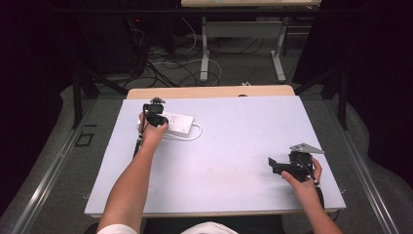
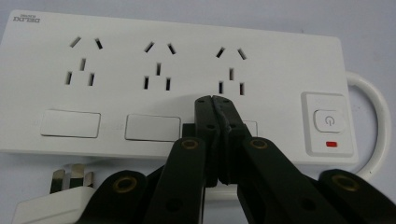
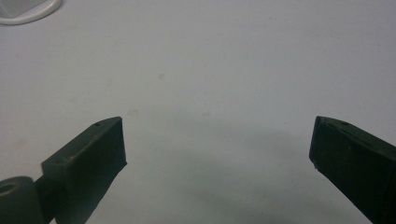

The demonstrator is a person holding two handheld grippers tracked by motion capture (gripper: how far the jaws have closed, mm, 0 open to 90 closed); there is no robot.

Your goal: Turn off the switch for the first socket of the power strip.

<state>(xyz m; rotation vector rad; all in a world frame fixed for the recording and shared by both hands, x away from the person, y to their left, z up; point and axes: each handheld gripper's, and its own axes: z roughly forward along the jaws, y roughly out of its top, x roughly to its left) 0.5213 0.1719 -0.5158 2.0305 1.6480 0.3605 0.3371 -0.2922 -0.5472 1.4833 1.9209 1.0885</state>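
Note:
A white power strip [image 1: 179,123] lies at the table's far left. In the left gripper view the power strip [image 2: 140,60] has three sockets, a row of small rocker switches and a main button [image 2: 329,121] with a red light under it. My left gripper [image 2: 214,99] is shut with nothing between its jaws, and its tips sit over the third socket's small switch, hiding most of it. In the high view the left gripper [image 1: 156,118] points down onto the strip's left end. My right gripper [image 1: 273,165] rests near the table's front right, and the right gripper [image 3: 217,144] stands open over bare table.
The strip's white cable [image 2: 379,121] loops off its right end, and its plug [image 2: 56,193] lies just in front of the strip. The pale table [image 1: 234,146] has a wooden far edge. Beyond it are table legs and floor cables [image 1: 195,66].

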